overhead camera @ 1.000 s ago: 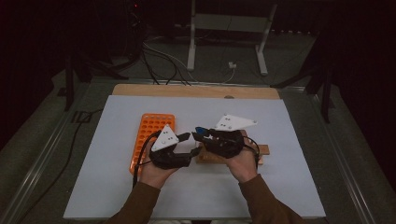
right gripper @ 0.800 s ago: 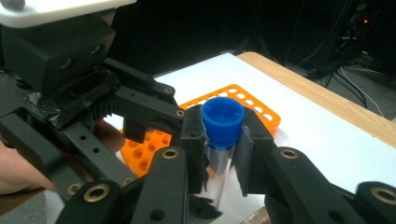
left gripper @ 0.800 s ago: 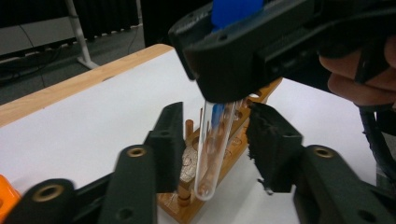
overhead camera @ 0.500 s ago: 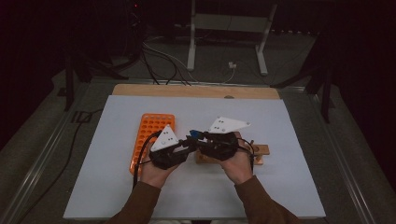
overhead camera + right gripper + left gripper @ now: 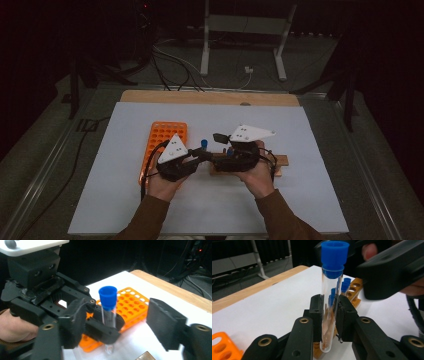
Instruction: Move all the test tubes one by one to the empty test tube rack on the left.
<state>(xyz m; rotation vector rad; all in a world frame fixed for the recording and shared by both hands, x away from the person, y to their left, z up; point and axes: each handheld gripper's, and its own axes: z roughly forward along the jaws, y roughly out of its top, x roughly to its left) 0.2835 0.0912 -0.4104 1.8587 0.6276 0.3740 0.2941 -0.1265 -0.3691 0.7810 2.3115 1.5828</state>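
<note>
Two black two-jaw grippers meet near the middle of my white table mat (image 5: 310,200), nose to nose. My left gripper (image 5: 329,315) has its jaws clamped on a clear glass test tube with a blue cap (image 5: 331,297), gripping it low on the glass so the rounded bottom pokes out just under the pads. The tube stands nearly upright, held above the mat between the two tools, and in the high view its blue cap (image 5: 204,144) shows just ahead of my left hand (image 5: 162,182).

My right gripper (image 5: 120,322) has just been opening: its jaws now stand well apart, one on each side of the tube, and the pads do not press on the glass. In the right gripper view the tube (image 5: 109,312) rises between those spread jaws, with the left tool's jaws pinching it from the far side.

Behind the tube lies an orange plastic tube rack with round holes (image 5: 130,305), flat on the mat to the left of the grippers. A wooden rack (image 5: 280,161) sits under my right hand (image 5: 257,175), and it carries more blue-capped tubes (image 5: 345,285) standing in its holes.
</note>
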